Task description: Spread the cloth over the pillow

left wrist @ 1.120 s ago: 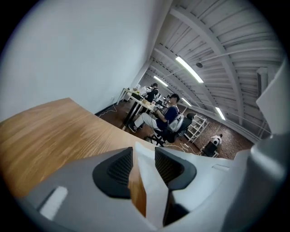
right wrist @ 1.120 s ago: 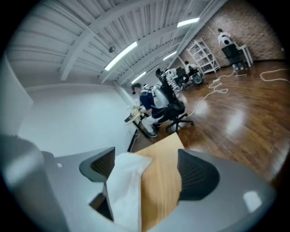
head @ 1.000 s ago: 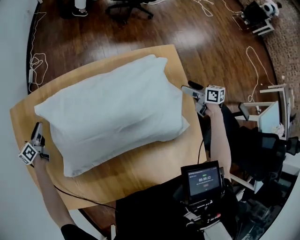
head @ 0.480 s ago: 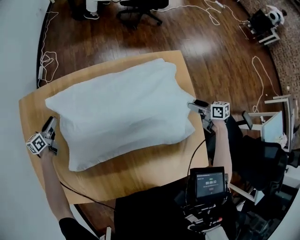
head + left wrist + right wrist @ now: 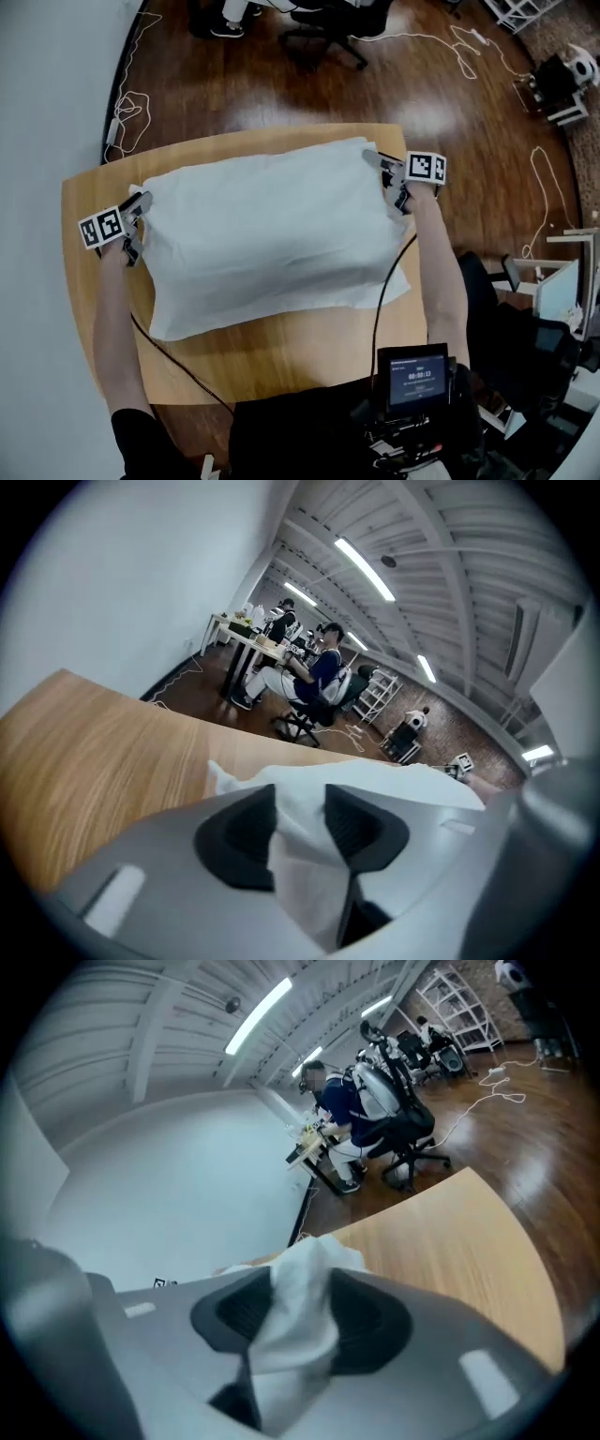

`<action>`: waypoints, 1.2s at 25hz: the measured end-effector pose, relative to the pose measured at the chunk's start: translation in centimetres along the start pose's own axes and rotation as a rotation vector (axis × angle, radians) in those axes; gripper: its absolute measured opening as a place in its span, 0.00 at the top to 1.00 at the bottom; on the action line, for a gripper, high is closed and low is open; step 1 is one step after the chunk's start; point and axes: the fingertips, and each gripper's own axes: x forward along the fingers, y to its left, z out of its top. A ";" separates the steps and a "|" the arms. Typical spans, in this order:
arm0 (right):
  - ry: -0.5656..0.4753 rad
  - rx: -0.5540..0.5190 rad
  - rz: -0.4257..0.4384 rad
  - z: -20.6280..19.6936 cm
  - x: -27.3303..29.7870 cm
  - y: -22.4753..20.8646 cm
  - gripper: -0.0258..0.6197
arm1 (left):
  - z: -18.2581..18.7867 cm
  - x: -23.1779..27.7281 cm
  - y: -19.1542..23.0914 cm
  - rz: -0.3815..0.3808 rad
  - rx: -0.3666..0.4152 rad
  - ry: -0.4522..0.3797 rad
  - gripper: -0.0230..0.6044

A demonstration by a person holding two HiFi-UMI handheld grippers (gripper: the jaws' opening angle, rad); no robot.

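A white cloth [image 5: 267, 234] lies over the pillow on the wooden table [image 5: 281, 352]; the pillow shows only as a bulge under it. My left gripper [image 5: 141, 202] is at the cloth's far left corner and my right gripper [image 5: 380, 167] at its far right corner. In the left gripper view the left gripper [image 5: 300, 808] pinches a fold of cloth [image 5: 375, 780] between its pads. In the right gripper view the right gripper [image 5: 300, 1302] holds a bunched wad of cloth [image 5: 309, 1255]. Both pairs of jaws have just been opening a little, with cloth still filling the gap.
Bare tabletop runs along the near edge and the left side. An office chair [image 5: 323, 23] stands beyond the far edge, cables [image 5: 127, 103] lie on the wooden floor, and equipment [image 5: 562, 80] is at the right. A screen unit [image 5: 412, 375] hangs at the person's chest. People sit at desks [image 5: 314, 672] far off.
Both grippers have travelled from the pillow's near sides up to its far corners, drawing the cloth's corners with them. The right gripper went farther.
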 end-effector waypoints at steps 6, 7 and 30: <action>-0.085 -0.244 -0.032 1.7 -6.4 4.0 0.95 | 4.2 -3.5 -2.2 0.014 0.086 -0.243 0.96; -0.089 -0.289 -0.044 1.7 -7.2 4.6 0.95 | 5.0 -4.6 -2.7 -0.009 0.105 -0.292 0.96; -0.082 -0.441 -0.075 4.0 -8.3 12.0 0.95 | 9.7 -6.5 -9.8 -0.199 0.245 -0.236 0.95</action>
